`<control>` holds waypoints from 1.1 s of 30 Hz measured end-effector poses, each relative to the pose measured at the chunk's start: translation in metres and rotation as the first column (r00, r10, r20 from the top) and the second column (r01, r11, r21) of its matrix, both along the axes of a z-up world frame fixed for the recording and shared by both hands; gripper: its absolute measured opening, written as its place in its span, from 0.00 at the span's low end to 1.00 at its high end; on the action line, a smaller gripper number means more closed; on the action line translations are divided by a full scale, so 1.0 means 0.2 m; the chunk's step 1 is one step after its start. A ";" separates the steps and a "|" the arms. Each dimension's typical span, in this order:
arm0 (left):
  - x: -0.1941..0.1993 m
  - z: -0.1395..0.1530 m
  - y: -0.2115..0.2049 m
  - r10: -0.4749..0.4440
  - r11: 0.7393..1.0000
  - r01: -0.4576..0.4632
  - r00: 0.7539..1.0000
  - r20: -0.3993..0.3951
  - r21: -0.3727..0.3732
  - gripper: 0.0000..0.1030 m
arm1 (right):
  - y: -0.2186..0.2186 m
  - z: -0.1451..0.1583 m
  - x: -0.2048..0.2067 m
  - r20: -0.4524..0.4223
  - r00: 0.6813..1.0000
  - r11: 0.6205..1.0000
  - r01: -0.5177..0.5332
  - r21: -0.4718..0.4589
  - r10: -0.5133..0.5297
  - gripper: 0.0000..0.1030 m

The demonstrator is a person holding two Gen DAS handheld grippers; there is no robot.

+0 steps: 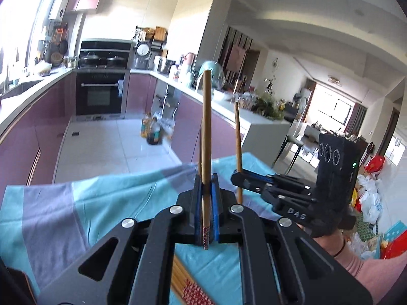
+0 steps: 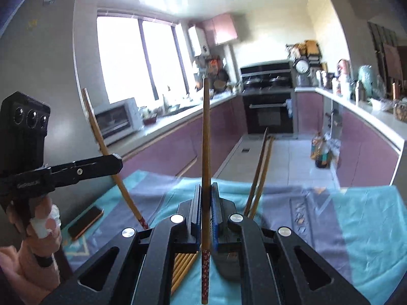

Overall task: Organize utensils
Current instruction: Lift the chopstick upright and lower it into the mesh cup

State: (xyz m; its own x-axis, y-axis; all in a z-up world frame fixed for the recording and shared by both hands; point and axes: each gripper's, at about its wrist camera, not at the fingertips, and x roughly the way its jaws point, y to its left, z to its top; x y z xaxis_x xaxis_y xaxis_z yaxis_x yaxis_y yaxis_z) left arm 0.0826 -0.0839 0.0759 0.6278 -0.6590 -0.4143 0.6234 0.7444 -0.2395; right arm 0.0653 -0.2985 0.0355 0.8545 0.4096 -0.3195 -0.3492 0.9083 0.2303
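Observation:
My left gripper (image 1: pixel 206 181) is shut on a wooden chopstick (image 1: pixel 206 137) with a red patterned end, held upright above the teal and purple cloth (image 1: pixel 101 203). My right gripper (image 2: pixel 206 190) is shut on a second chopstick (image 2: pixel 205 142), also upright. Each gripper shows in the other's view: the right one (image 1: pixel 237 176) with its chopstick (image 1: pixel 237 137), the left one (image 2: pixel 115 161) with its chopstick (image 2: pixel 101 139). A bundle of chopsticks (image 1: pixel 188 284) lies on the cloth beneath the grippers and shows in the right wrist view (image 2: pixel 183 267). Two more chopsticks (image 2: pixel 260 175) stand in a dark holder behind my right gripper.
A phone (image 2: pixel 85 222) lies on the cloth at the left. Beyond the table edge is the kitchen floor with bottles (image 1: pixel 152 132), purple cabinets (image 1: pixel 30 127) on both sides and an oven (image 1: pixel 100 94) at the far end.

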 end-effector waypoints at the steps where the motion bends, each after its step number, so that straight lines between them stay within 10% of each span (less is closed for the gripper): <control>1: 0.01 0.02 -0.01 -0.003 1.000 0.003 1.000 0.007 -0.005 0.07 | -0.01 0.01 0.01 0.009 1.000 1.000 0.009 0.004 -0.009 0.06; 16: 0.20 -0.09 -0.31 0.020 0.993 -0.017 0.999 -0.031 0.116 0.07 | -0.05 -0.03 0.17 0.017 0.996 0.996 0.089 -0.023 -0.088 0.06; 33: 0.36 -0.35 -0.38 -0.005 0.974 0.040 0.988 -0.156 0.221 0.08 | 0.00 -0.25 0.27 -0.285 0.958 0.994 0.011 -0.110 -0.042 0.06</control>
State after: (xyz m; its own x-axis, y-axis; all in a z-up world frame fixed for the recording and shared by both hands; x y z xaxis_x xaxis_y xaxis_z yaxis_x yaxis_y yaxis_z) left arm 0.1556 -0.1606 0.0060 0.5309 -0.5526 -0.6425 0.6094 0.7758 -0.1636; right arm 0.1193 -0.2990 -0.0147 0.7312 0.3381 -0.5925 -0.2579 0.9411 0.2187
